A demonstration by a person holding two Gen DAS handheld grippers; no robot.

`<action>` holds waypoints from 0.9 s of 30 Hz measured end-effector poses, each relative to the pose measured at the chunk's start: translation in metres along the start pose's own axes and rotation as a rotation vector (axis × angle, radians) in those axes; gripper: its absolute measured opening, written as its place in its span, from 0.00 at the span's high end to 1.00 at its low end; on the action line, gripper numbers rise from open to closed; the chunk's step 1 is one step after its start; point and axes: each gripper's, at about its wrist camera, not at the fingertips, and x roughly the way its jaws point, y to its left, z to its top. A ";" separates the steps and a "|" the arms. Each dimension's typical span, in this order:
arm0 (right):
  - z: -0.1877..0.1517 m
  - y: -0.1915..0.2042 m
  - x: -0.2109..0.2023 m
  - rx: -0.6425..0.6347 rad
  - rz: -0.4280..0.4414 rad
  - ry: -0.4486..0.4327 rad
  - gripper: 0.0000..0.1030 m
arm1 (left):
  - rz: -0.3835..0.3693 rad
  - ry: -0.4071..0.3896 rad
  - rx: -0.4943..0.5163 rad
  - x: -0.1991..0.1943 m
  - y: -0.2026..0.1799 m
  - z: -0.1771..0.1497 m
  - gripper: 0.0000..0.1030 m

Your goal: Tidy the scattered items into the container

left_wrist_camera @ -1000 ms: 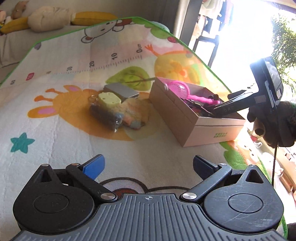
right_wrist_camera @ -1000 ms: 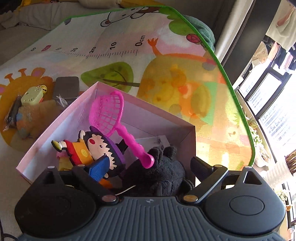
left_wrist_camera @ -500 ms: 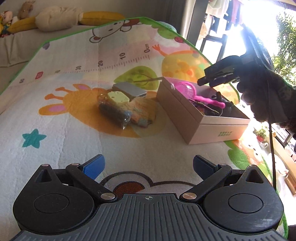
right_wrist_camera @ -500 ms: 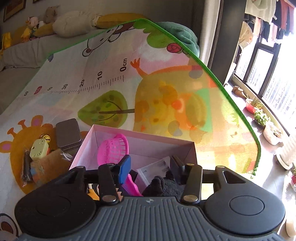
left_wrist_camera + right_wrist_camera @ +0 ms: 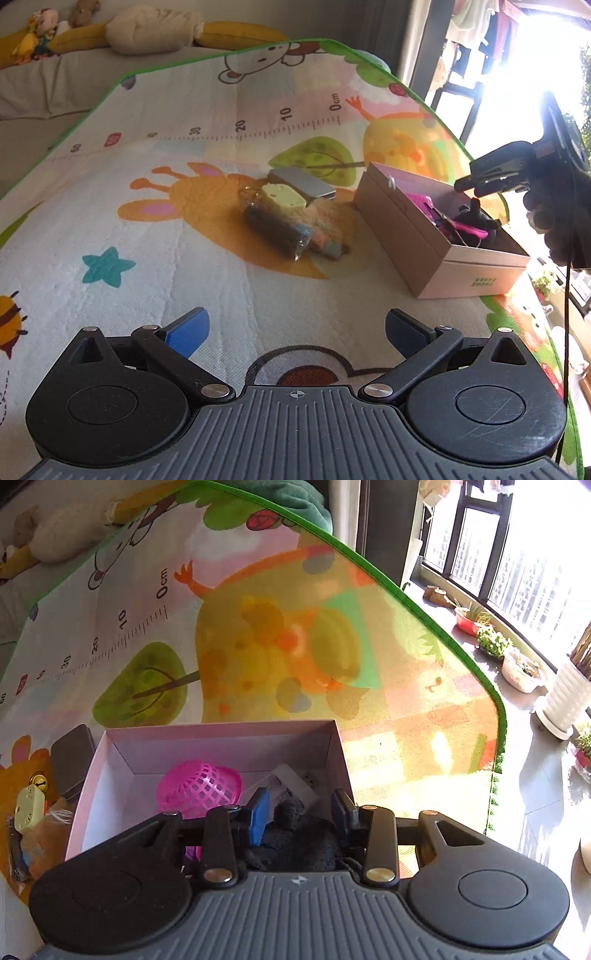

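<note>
Hovering above the box (image 5: 229,734), right hand-held gripper (image 5: 301,814) half-closed, empty; toys beneath.

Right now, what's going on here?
A person is tidying toys off a play mat into a cardboard box. The right gripper hangs above the box; its jaws have just been closing, with nothing between them. A pink net and black plush lie inside. The left gripper is open and empty, facing the pile on the mat: cheese keychain, grey tin, clear bag.

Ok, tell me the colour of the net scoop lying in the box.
Bright pink net scoop, clearest in the right wrist view.
</note>
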 end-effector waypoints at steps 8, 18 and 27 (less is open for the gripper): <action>-0.025 0.135 -0.036 -0.190 0.396 -0.016 0.64 | 0.092 -0.013 0.038 -0.016 0.005 -0.005 0.00; -0.078 0.232 0.000 -0.435 0.314 -0.006 0.75 | 0.181 0.004 0.002 -0.038 0.027 -0.016 0.00; -0.125 0.149 -0.082 -0.411 0.432 0.001 0.78 | 0.157 0.021 0.076 -0.025 0.007 -0.014 0.00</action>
